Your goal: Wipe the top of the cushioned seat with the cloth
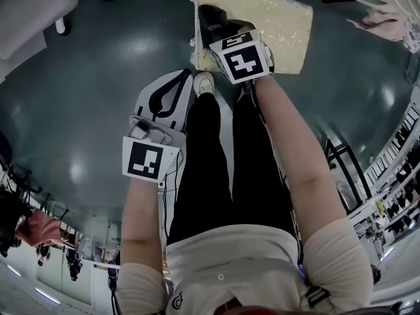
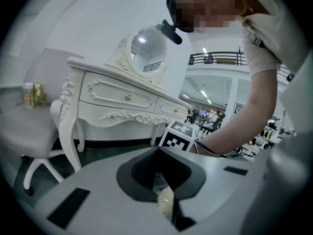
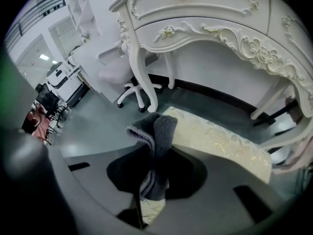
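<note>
The right gripper is clenched on a dark grey cloth. Its jaws pinch the folded lower part, and the free end stands out past the tips as a thick, fuzzy roll with a paler lilac edge. The cloth's long axis follows the jaws and points towards the dressing table.

In the head view this gripper holds the cloth over the left end of the cushioned seat. Whether the fabric touches the cushion cannot be told. The seat is a flat rectangular pad in cream fabric with a glinting leaf pattern. In the right gripper view its long axis runs from beside the cloth away to the lower right, along the front of the dressing table.

The left gripper is held at the person's left side, apart from the seat and just beside a white shoe. Its jaws are drawn together with nothing between them, leaving only a narrow slit.

The dressing table is white, with carved scrollwork, gold knobs and curved legs, and it stands right behind the seat. A round mirror sits on top of it. A pale swivel chair stands to its left on the glossy dark green floor.
</note>
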